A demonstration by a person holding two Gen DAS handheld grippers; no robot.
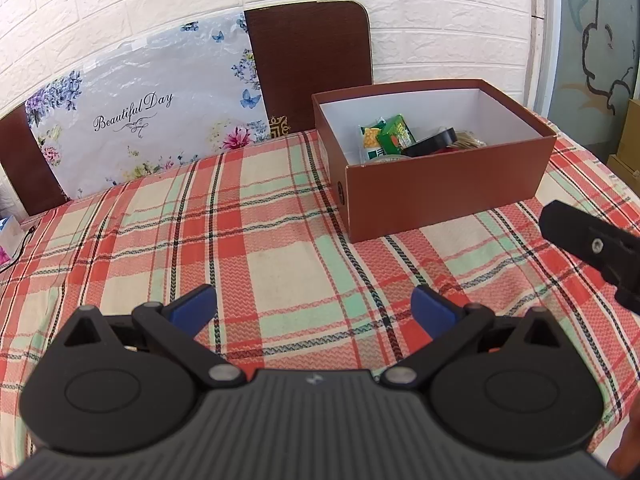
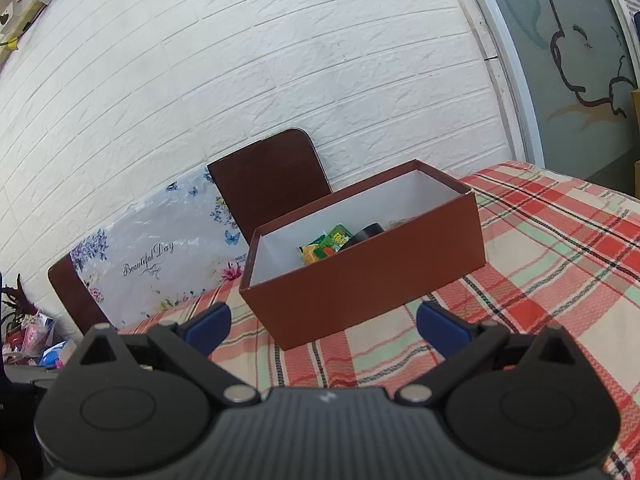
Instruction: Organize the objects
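The left gripper hangs over bare plaid cloth with its blue fingers spread wide and nothing between them. The right gripper is likewise wide apart and empty, aimed at the near wall of the box; in the left view its black body shows at 3 o'clock.

The box stands open at about 1 o'clock from the left gripper, well apart from it. Inside lie a green packet, a yellow packet, a black roll and something tan at the back that I cannot make out. From the right view the same things sit low in the box at 12 o'clock.

No loose item shows anywhere on the cloth, so the gathering step looks finished, or nearly so. A brown board leans on the wall behind the box, at 12 o'clock, beside a floral sheet; whether it is the lid I cannot tell.

If more remains, the next move calls for finding an item outside these views, or fetching a lid and lowering it square over the rim with both grippers.
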